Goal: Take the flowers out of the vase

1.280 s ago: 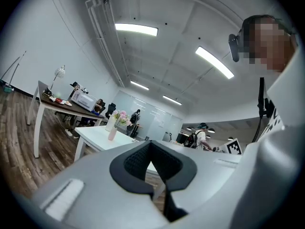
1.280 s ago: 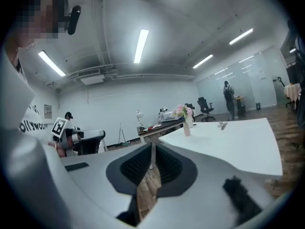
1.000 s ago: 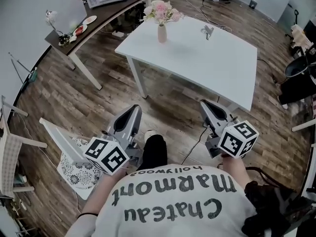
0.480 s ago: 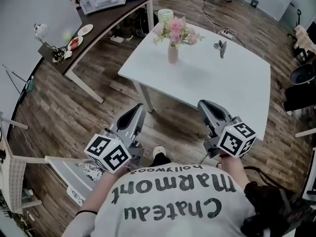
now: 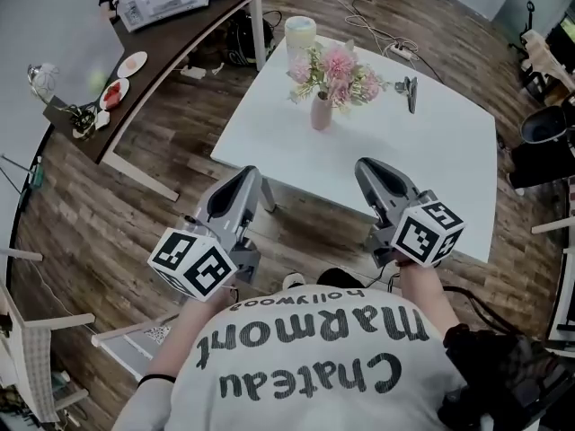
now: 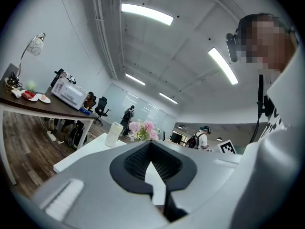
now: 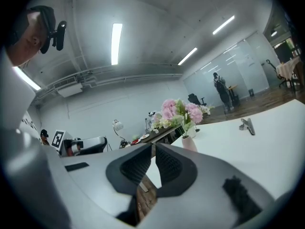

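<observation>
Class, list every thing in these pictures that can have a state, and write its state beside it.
Flowers: standing in the vase, not yet taken out.
Vase: upright on the white table.
Left gripper: fingers together, holding nothing.
Right gripper: fingers together, holding nothing.
Metal clip: lying on the table, apart from the vase.
Pale cup: upright near the table's far corner.

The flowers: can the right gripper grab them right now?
Probably not yet. The right gripper is shut and looks short of the flowers in their vase on the table. Nothing blocks the way.
</observation>
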Demonstrator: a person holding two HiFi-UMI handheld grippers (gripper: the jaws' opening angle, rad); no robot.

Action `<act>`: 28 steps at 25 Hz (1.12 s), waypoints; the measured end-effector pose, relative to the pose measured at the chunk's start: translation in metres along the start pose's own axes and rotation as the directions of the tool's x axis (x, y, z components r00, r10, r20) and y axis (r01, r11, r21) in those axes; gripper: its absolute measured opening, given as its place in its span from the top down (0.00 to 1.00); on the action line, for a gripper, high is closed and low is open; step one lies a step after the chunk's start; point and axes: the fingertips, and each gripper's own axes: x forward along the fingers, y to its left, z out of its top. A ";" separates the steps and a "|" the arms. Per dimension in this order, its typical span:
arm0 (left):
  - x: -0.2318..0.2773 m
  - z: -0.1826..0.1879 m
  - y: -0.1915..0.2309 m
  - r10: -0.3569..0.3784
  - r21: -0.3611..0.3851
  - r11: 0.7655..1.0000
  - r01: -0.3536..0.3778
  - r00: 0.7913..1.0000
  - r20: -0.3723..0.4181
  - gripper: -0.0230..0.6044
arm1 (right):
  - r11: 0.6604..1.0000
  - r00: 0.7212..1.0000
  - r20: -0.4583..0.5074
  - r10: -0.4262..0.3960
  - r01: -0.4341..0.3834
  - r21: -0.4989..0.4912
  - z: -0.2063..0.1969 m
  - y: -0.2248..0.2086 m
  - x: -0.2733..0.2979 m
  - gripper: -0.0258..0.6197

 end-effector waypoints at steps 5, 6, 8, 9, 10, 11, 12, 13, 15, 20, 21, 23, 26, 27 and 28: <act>0.010 -0.011 0.018 0.002 -0.034 0.999 -0.003 1.000 -0.024 0.96 | 1.000 0.999 -0.049 -0.022 0.021 -0.016 -0.011 -0.007 0.027 0.94; 0.012 -0.012 0.021 0.003 -0.033 0.999 -0.004 1.000 -0.029 0.95 | 0.999 0.998 -0.057 -0.029 0.028 -0.019 -0.013 -0.010 0.033 0.94; 0.016 -0.013 0.029 0.005 -0.028 1.000 -0.006 0.999 -0.034 0.95 | 0.999 0.997 -0.068 -0.045 0.044 -0.023 -0.016 -0.019 0.046 0.94; 0.018 -0.014 0.033 0.007 -0.028 1.000 -0.007 0.999 -0.035 0.96 | 0.998 0.996 -0.072 -0.054 0.052 -0.025 -0.017 -0.024 0.052 0.94; 0.020 -0.015 0.037 0.013 -0.033 0.999 -0.015 0.999 -0.037 0.96 | 0.998 0.995 -0.075 -0.060 0.058 -0.027 -0.018 -0.029 0.058 0.94; 0.022 -0.016 0.042 0.025 -0.039 0.999 -0.027 0.999 -0.042 0.96 | 0.998 0.995 -0.077 -0.065 0.063 -0.029 -0.018 -0.035 0.065 0.94; 0.025 -0.018 0.047 0.037 -0.043 0.998 -0.039 0.998 -0.046 0.96 | 0.997 0.994 -0.082 -0.070 0.067 -0.031 -0.019 -0.040 0.071 0.94; 0.027 -0.019 0.052 0.049 -0.045 0.998 -0.051 0.998 -0.049 0.96 | 0.997 0.993 -0.090 -0.073 0.070 -0.034 -0.020 -0.045 0.078 0.94; 0.032 -0.020 0.061 0.068 -0.049 0.996 -0.070 0.996 -0.055 0.96 | 0.997 0.990 -0.115 -0.077 0.072 -0.041 -0.026 -0.056 0.094 0.85; 0.053 -0.025 0.074 0.096 -0.056 0.993 -0.100 0.992 -0.078 0.96 | 0.989 0.982 -0.140 -0.127 0.115 -0.093 -0.029 -0.090 0.126 0.74; 0.057 -0.025 0.078 0.100 -0.059 0.993 -0.105 0.992 -0.078 0.95 | 0.988 0.981 -0.139 -0.136 0.123 -0.099 -0.028 -0.096 0.132 0.74; 0.063 -0.026 0.087 0.111 -0.062 0.991 -0.116 0.990 -0.082 0.95 | 0.986 0.980 -0.136 -0.147 0.134 -0.102 -0.025 -0.105 0.144 0.74; 0.068 -0.029 0.096 0.142 -0.073 0.986 -0.149 0.985 -0.103 0.95 | 0.986 0.982 -0.122 -0.146 0.134 -0.099 -0.018 -0.114 0.156 0.74; 0.070 -0.031 0.099 0.149 -0.076 0.985 -0.157 0.983 -0.107 0.95 | 0.986 0.983 -0.116 -0.144 0.132 -0.103 -0.014 -0.116 0.160 0.74; 0.072 -0.031 0.101 0.152 -0.077 0.984 -0.160 0.983 -0.108 0.96 | 0.986 0.984 -0.112 -0.142 0.129 -0.109 -0.010 -0.117 0.163 0.74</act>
